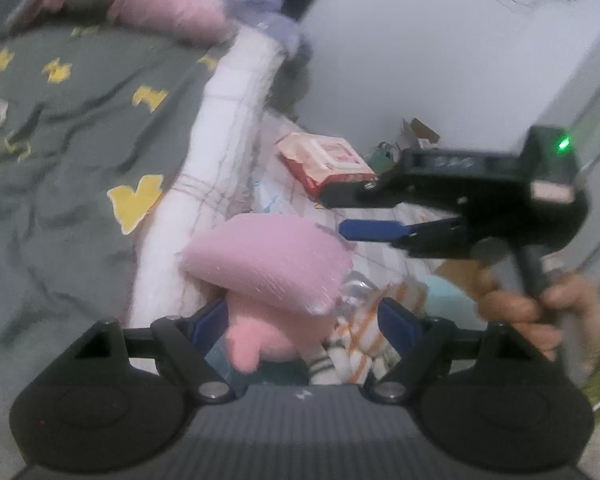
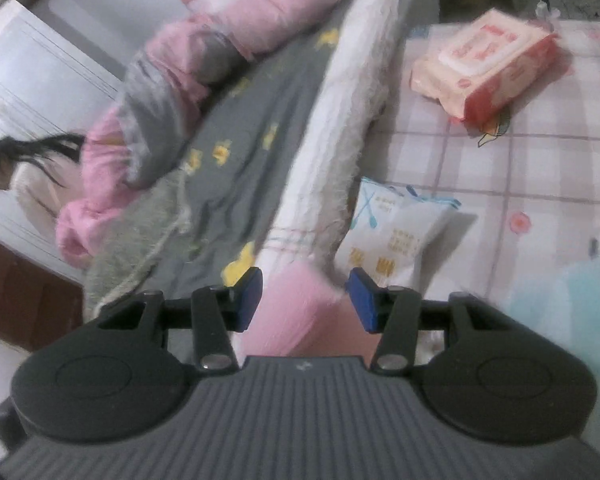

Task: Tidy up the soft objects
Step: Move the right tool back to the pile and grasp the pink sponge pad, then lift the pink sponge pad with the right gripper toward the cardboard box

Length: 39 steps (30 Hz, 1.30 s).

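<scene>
A pink plush toy point(image 1: 268, 268) lies at the foot of the white mattress edge point(image 1: 224, 120), its lower part between the fingers of my left gripper point(image 1: 304, 320), which is open around it without closing. My right gripper point(image 1: 350, 210) shows at the right in the left wrist view, held in a hand, its blue pad point(image 1: 372, 230) just right of the toy. In the right wrist view my right gripper point(image 2: 306, 300) is open, with the pink toy point(image 2: 288, 316) below and between the fingers.
A grey sheet with yellow shapes point(image 1: 72, 120) covers the bed, with a pink quilt point(image 2: 204, 52) on it. A red-white wipes pack point(image 2: 488, 64) and a white-blue packet point(image 2: 396, 232) lie on the checked cloth point(image 2: 540, 152). A striped cloth point(image 1: 360, 344) lies by the toy.
</scene>
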Available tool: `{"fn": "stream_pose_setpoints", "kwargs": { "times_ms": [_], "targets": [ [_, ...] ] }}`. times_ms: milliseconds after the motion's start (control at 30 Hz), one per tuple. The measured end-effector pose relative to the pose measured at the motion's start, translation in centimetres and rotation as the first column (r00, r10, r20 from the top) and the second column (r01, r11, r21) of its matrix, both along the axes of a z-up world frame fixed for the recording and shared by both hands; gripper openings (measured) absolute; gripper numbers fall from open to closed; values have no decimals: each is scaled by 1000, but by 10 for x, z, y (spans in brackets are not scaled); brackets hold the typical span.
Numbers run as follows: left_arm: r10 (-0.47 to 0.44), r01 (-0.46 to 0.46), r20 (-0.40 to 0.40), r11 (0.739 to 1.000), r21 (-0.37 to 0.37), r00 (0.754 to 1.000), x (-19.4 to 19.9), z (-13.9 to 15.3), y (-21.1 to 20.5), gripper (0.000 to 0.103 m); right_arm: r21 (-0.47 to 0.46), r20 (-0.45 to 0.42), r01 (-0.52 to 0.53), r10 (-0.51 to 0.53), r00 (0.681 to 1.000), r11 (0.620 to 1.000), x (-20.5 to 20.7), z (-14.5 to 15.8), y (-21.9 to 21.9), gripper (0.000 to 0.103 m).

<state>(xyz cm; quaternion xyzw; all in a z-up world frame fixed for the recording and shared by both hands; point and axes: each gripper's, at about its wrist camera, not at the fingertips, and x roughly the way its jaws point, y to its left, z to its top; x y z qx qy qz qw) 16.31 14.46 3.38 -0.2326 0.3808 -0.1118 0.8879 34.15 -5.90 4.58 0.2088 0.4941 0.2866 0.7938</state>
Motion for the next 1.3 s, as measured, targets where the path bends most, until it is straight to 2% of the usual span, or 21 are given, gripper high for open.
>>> {"fn": "stream_pose_setpoints", "kwargs": {
  "times_ms": [200,300,400,600,733,833,967,1133,1233,1300],
  "targets": [
    [24,-30,-61,996,-90,998,17,-11,17,84,-33,-117,-38,34,993,999,49,-43,28,47],
    [33,-39,-73,996,-82,997,24,-14,15,81,14,-174,-76,77,982,997,52,-56,31,38],
    [40,-42,-53,998,-42,998,23,-12,10,78,65,-176,-110,120,977,992,43,-52,32,30],
    [-7,7,18,1000,20,1000,2,10,-3,77,75,-104,-137,144,984,988,10,-21,20,30],
    [-90,83,70,992,96,993,-29,28,-19,79,89,-50,-139,144,988,986,-25,5,1,30],
    [-154,144,66,979,142,986,-49,31,-32,82,115,-32,-136,141,990,984,-61,14,-15,30],
    [-248,239,21,950,201,968,-70,13,-51,82,129,-68,-97,107,992,987,-114,-6,-36,30],
    [-302,315,-91,906,282,949,-78,-26,-72,81,131,-179,11,13,984,991,-149,-61,-58,30],
    [-319,324,-71,891,317,945,-82,-29,-75,84,167,-211,53,-17,977,984,-157,-78,-67,30],
    [-325,330,-72,884,331,943,-82,-29,-77,86,160,-193,53,-22,981,986,-160,-77,-69,30]
  ]
}}
